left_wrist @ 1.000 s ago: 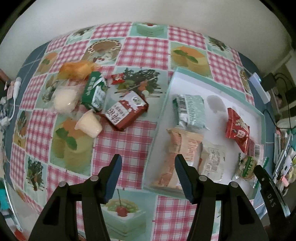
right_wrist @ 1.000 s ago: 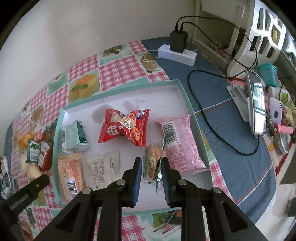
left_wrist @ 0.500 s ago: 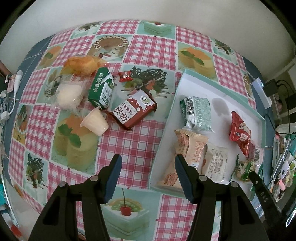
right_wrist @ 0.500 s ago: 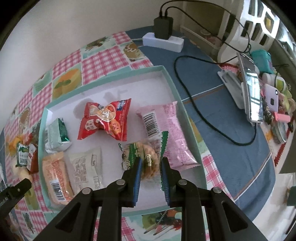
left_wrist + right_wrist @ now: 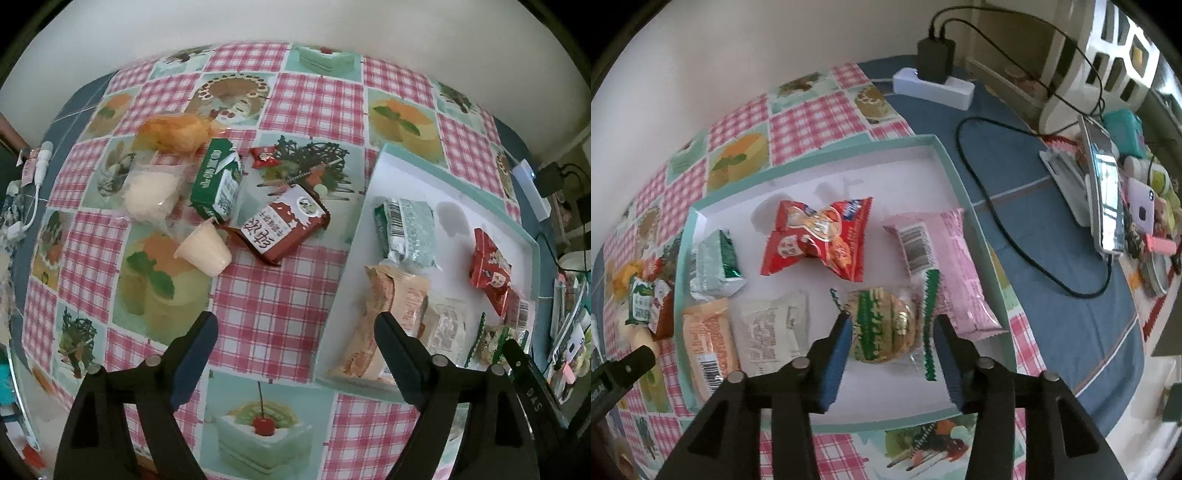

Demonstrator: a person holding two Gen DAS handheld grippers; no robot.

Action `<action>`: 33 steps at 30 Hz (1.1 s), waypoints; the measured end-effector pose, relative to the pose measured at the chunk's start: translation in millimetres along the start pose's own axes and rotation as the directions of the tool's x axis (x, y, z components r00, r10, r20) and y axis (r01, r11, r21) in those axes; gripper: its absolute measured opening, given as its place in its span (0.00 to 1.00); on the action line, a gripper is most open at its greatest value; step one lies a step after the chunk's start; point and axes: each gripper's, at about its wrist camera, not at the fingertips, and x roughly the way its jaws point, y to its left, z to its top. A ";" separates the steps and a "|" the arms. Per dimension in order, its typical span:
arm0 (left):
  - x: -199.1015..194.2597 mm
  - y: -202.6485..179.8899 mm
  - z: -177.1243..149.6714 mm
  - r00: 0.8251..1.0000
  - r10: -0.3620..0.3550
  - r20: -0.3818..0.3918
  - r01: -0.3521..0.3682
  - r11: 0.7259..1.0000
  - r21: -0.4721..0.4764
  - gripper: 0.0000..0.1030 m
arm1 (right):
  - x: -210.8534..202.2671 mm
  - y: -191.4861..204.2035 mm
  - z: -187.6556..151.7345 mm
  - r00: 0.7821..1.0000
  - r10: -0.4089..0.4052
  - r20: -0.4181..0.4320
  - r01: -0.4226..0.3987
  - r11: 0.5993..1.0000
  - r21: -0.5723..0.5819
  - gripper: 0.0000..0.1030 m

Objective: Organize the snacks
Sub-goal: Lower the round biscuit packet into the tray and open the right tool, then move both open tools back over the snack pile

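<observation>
Cookie packet released in the tray

The right gripper (image 5: 890, 328) had just opened, freeing the cookie packet (image 5: 882, 325) beside the pink packet (image 5: 945, 266), lower centre of the tray (image 5: 827, 155); left gripper (image 5: 295, 332) widened, empty, over the tablecloth (image 5: 273, 314).

wrist views look steeply down, sharing tray (image 5: 458, 177)

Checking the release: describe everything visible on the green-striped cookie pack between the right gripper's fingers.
The cookie pack is a clear wrapper with green stripes, a gold seal and zigzag green end seams, holding a round brown biscuit. It lies flat on the tray floor, overlapping the pink packet. The right gripper has just been opening; its pads flank it without pressing.
</observation>
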 end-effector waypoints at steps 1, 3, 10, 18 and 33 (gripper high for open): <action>0.7 1.1 0.2 1.000 0.004 -0.001 -0.004 1.000 -0.001 0.84 | -1.5 1.9 0.2 1.000 -0.004 0.007 0.004 1.000 -0.008 0.49; 2.3 3.6 0.5 1.000 0.012 -0.003 -0.012 1.000 -0.007 0.84 | -4.5 5.8 0.1 1.000 -0.014 0.020 0.015 1.000 -0.023 0.52; 6.1 10.5 3.0 1.000 0.030 -0.001 -0.030 0.999 -0.020 0.85 | -7.4 15.0 0.4 0.998 -0.039 0.053 0.042 0.997 -0.061 0.82; 9.2 16.6 7.3 0.996 0.088 0.010 -0.087 0.996 -0.015 0.85 | -7.1 31.6 -2.6 0.995 -0.049 0.084 0.060 0.989 -0.138 0.96; 12.1 71.9 22.4 0.960 0.275 0.050 -0.272 0.960 -0.064 0.85 | -20.9 59.7 -9.3 0.987 -0.032 0.158 0.067 0.973 -0.220 1.00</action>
